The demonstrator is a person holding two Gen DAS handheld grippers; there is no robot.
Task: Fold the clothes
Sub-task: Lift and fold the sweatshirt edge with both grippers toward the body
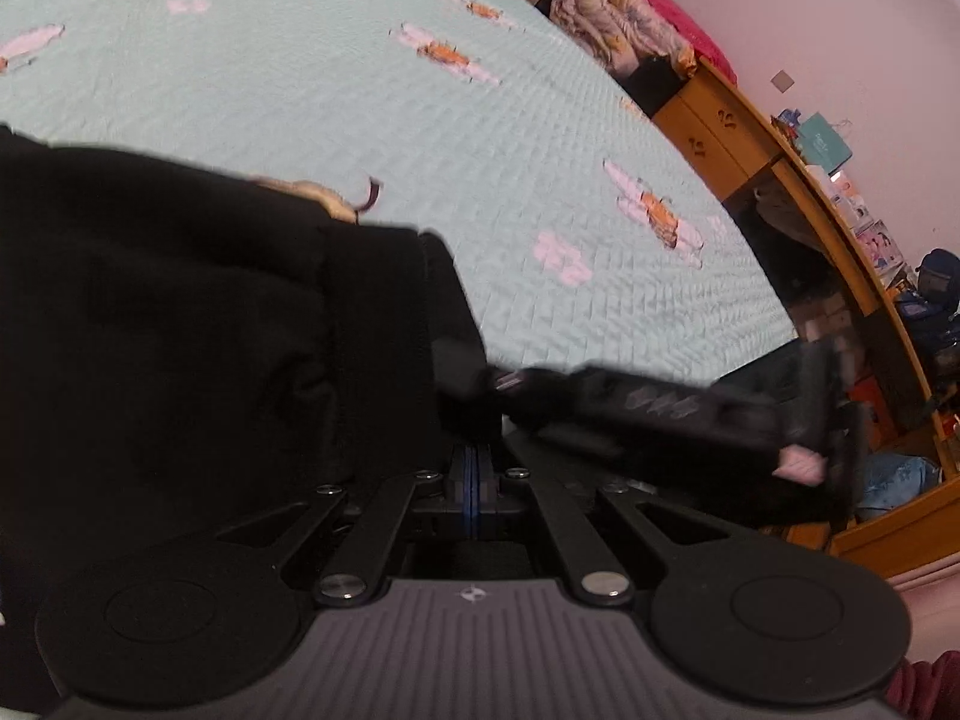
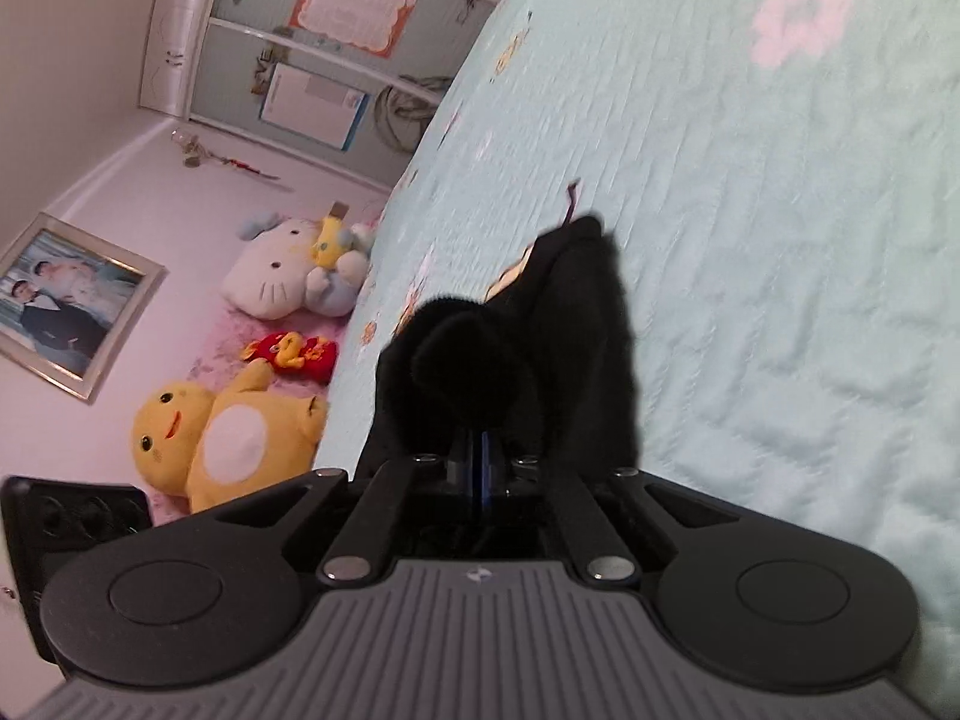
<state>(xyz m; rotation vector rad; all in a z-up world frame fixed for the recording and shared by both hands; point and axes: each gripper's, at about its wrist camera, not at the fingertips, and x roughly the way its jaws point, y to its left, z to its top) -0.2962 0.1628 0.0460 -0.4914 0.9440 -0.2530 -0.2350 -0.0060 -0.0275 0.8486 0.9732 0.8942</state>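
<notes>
The left gripper is closed, its fingers pinched on an edge of the black fleecy garment, and the right gripper is likewise clamped on bunched black cloth. The garment lies raised over the pale mint quilted bedspread with pink and orange prints, probably so two held edges can be carried together and laid flat. The right tool shows blurred close beside the left one, suggesting both grips sit near each other on one hem

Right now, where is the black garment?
The black garment lies on the mint quilt, left in the left wrist view, with both jaws shut on its edge.
</notes>
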